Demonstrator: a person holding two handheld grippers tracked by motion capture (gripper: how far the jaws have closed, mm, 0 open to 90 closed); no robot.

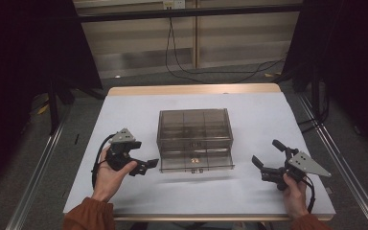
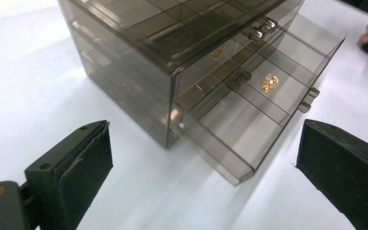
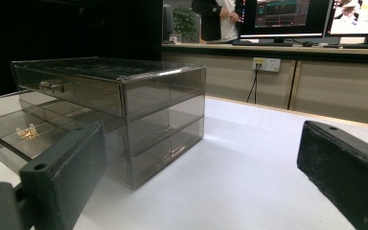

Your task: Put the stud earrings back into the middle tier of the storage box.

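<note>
We hold the left tool (image 1: 148,165) and the right tool (image 1: 260,165) with jaws spread apart, gripping nothing. Between them, mid-table (image 1: 268,120), sits a smoky, see-through drawer box (image 1: 194,133); its bottom drawer (image 2: 263,112) is pulled out, showing a small gold piece (image 2: 269,84) inside.

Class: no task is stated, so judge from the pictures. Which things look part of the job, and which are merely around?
Probably in the job:
drawer box
open bottom drawer
gold trinket
left gripper
right gripper

Merely around:
wall socket
monitors
</note>
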